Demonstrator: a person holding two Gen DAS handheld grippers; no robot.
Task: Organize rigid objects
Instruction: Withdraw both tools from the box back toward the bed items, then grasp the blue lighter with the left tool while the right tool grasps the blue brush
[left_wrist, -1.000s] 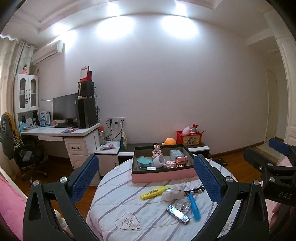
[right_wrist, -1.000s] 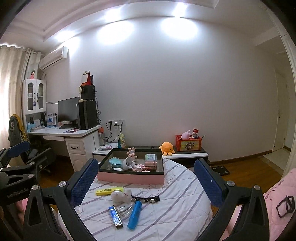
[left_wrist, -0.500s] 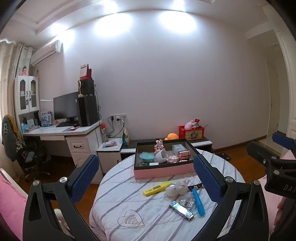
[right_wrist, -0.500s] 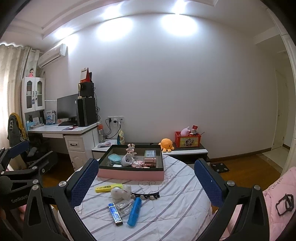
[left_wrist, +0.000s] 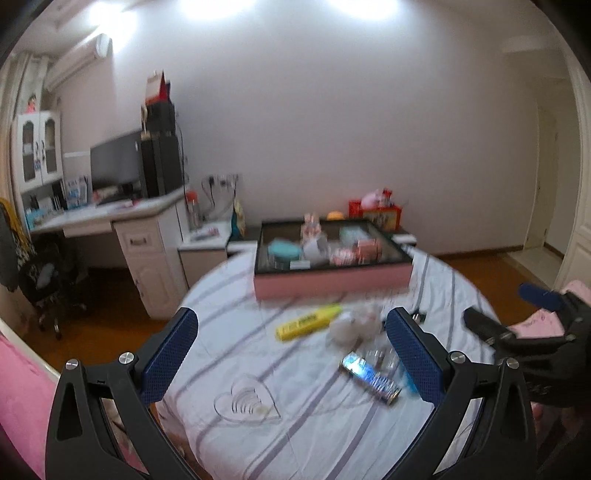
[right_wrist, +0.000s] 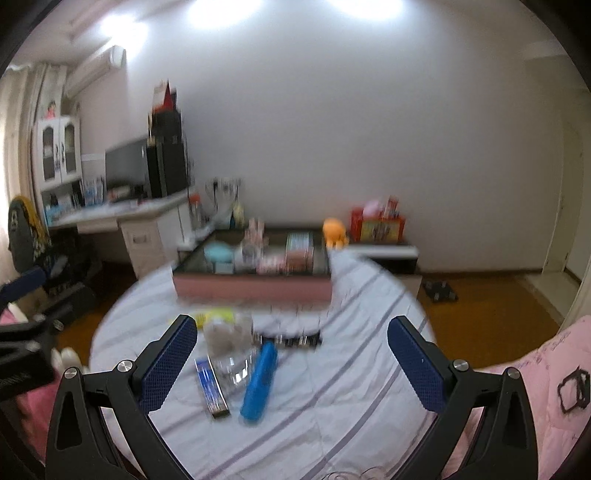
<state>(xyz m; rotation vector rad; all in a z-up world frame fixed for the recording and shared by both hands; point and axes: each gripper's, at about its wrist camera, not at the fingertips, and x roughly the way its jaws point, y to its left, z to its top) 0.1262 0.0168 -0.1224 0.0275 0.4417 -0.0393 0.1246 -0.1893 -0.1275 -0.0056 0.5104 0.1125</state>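
Both hand-held grippers spread wide, nothing held: left hand-held gripper, right hand-held gripper. Loose items lie mid-desk before the pink tray at the far edge. Blue case judged nearest for right; to be straddled lengthwise-square, clear of the silver bar.

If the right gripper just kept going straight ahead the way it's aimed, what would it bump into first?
Probably the blue case lying on the striped tablecloth, between the open right gripper fingers. The frame is blurred, so depth is uncertain; the dark beaded strip lies just beyond it.
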